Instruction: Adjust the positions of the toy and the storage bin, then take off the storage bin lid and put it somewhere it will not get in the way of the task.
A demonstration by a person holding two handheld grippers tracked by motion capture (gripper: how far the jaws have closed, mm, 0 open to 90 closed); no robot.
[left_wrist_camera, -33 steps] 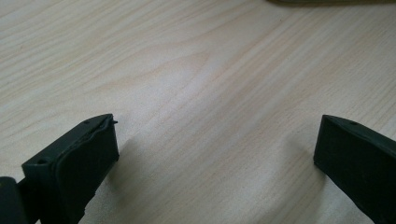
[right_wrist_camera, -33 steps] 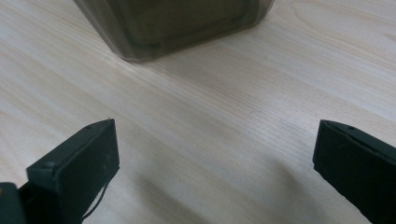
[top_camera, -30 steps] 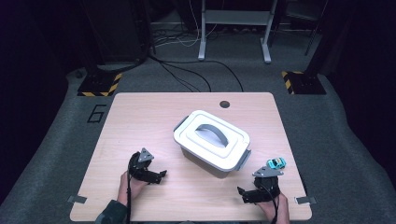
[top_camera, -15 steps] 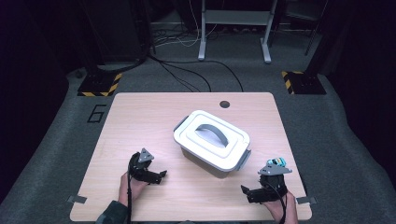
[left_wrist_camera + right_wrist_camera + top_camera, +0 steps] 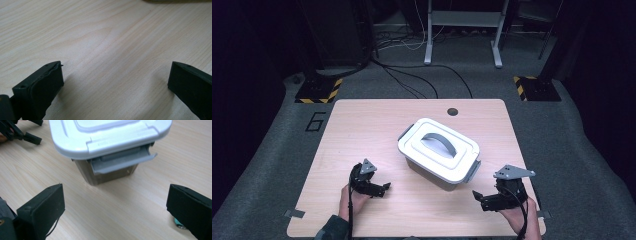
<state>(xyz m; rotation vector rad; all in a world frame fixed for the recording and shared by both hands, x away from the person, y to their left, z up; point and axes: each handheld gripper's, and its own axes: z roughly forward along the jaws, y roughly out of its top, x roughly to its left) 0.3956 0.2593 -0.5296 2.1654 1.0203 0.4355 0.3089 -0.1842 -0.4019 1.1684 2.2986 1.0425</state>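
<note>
A storage box with a white lid (image 5: 439,150) and a grey handle (image 5: 439,141) stands in the middle of the wooden table (image 5: 362,130). In the right gripper view the box (image 5: 105,135) is close ahead, its grey end latch (image 5: 122,162) facing my right gripper (image 5: 115,202). That gripper (image 5: 478,196) is open with nothing between its jaws, near the front right of the table. A bit of a small teal object (image 5: 178,223) peeks out beside its right jaw. My left gripper (image 5: 382,189) is open over bare wood (image 5: 115,80), front left of the box.
A round hole (image 5: 453,111) sits near the table's far edge. Beyond the table are cables (image 5: 412,80), a metal stand (image 5: 462,30) and yellow-black striped floor plates (image 5: 317,92). Tape marks the front corners (image 5: 293,214).
My right gripper has drawn back toward the front right edge, and its grey plate now covers the small teal object beside the box. The left gripper has stayed put.
</note>
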